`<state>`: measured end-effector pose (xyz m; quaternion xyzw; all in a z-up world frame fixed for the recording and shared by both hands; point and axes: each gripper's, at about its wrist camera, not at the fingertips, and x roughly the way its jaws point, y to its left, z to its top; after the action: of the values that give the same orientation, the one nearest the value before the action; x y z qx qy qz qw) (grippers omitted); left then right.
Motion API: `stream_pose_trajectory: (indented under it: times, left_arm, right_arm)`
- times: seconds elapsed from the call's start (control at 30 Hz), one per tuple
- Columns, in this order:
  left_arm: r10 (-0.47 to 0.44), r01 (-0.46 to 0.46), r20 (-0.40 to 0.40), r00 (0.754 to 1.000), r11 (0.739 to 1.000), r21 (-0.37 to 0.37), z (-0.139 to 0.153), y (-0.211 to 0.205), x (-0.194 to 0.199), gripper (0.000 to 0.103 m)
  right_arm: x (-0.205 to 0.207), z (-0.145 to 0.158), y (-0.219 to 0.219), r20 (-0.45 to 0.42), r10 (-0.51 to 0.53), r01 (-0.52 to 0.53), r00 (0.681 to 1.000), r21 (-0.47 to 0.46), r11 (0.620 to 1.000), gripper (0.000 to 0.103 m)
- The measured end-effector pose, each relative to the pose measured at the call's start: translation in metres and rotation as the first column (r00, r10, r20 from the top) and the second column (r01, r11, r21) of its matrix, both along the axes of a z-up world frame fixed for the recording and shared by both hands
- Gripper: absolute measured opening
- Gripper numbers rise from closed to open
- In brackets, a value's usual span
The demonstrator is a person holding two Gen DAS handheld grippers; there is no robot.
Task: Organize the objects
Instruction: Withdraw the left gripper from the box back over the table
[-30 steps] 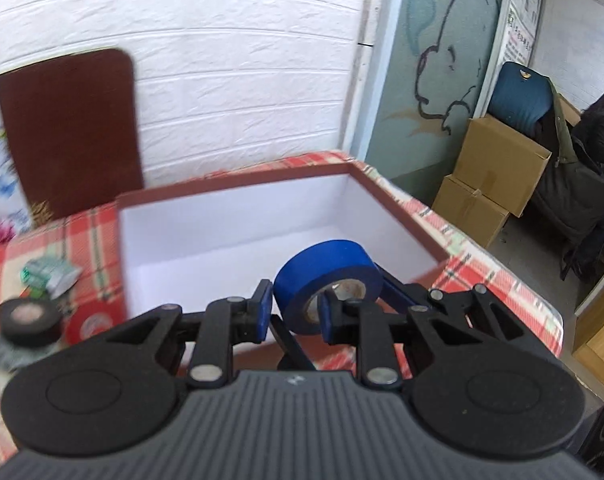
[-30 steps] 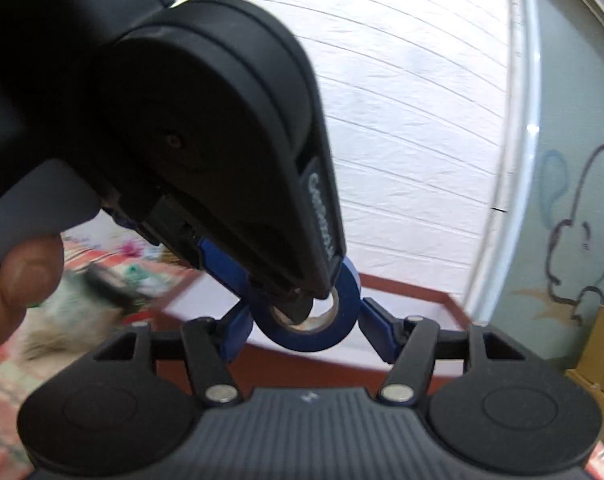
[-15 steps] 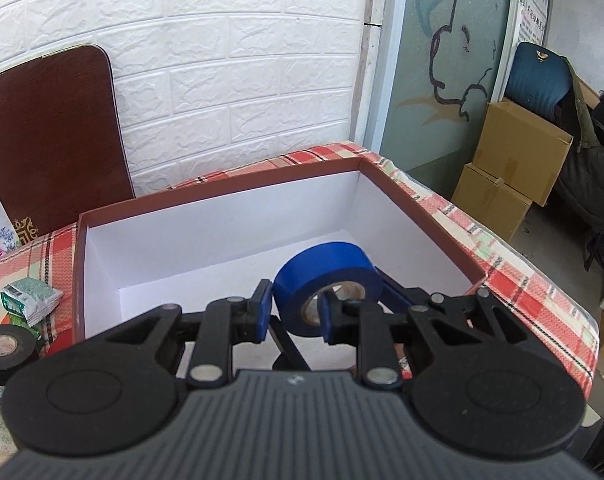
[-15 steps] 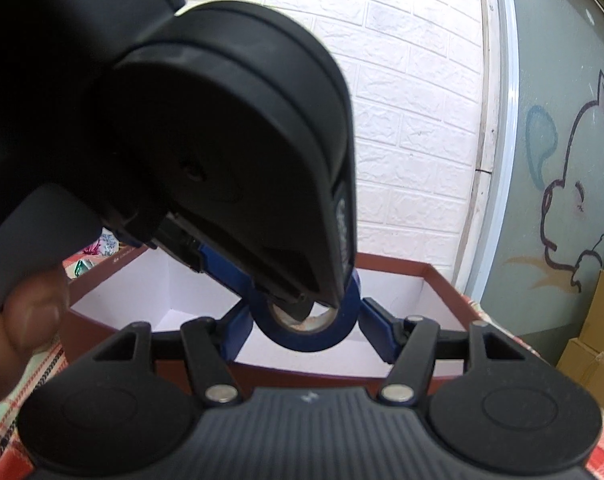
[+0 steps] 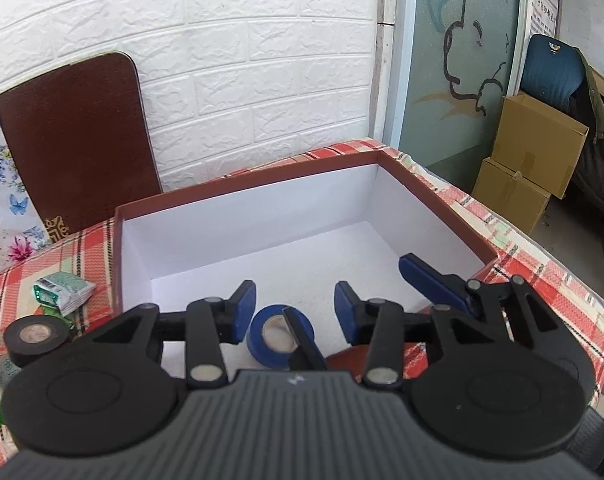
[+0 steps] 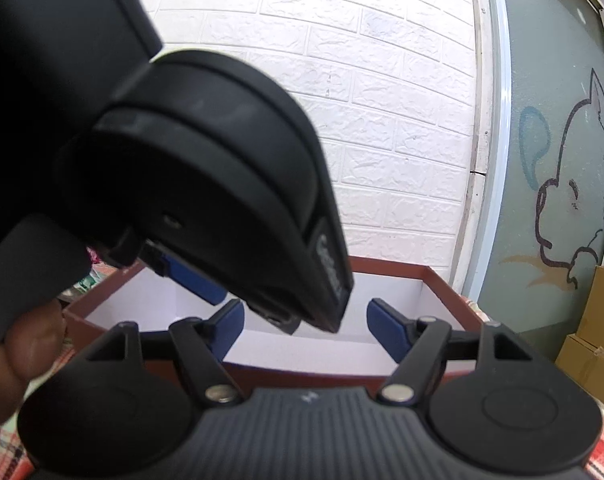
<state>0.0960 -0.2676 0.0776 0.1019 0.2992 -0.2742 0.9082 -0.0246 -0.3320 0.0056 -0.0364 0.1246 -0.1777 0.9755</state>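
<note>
The blue tape roll (image 5: pixel 279 338) lies on the white floor of the brown-rimmed box (image 5: pixel 241 188), close to its near wall. My left gripper (image 5: pixel 295 312) hangs just above the roll. Its jaws are opening and its blue pads (image 5: pixel 243 310) stand clear of the roll. In the right wrist view my right gripper (image 6: pixel 310 330) hovers over the box (image 6: pixel 386 268) with its jaws opening and nothing held. The left gripper's black body fills that view's upper left and hides the roll. One of the right gripper's fingers (image 5: pixel 426 276) reaches over the box from the right.
A black tape roll (image 5: pixel 35 334) and a green-white packet (image 5: pixel 63 286) lie on the plaid tablecloth (image 5: pixel 542 276) left of the box. A brown board (image 5: pixel 73 140) leans on the white brick wall. Cardboard boxes (image 5: pixel 538 148) stand on the floor at the right. A person's hand (image 6: pixel 29 344) holds the left gripper.
Both grippers' jaws have spread apart. The blue tape roll has left them and dropped to the box floor.
</note>
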Motion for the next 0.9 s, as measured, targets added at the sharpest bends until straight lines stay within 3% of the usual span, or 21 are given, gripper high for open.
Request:
stream_pose_trajectory:
  times: [0.5,0.67,0.9]
  left_arm:
    - [0.104,-0.104,0.015,0.994,0.994,0.029,-0.008,0.055,-0.042,0.050]
    - [0.156,-0.155,-0.016,0.988,0.987,0.046,-0.024,0.088,-0.046,0.050]
    - [0.280,-0.275,-0.062,0.958,0.959,0.073,-0.052,0.149,-0.038,0.050]
  right_arm:
    - [-0.055,-0.013,0.066,0.026,0.032,-0.033,0.999,0.031,0.999,0.078]
    - [-0.060,-0.033,0.096,-0.062,0.098,-0.093,0.993,0.083,0.992,0.078]
    - [-0.049,-0.057,0.149,-0.203,0.236,-0.213,0.950,0.130,0.968,0.078]
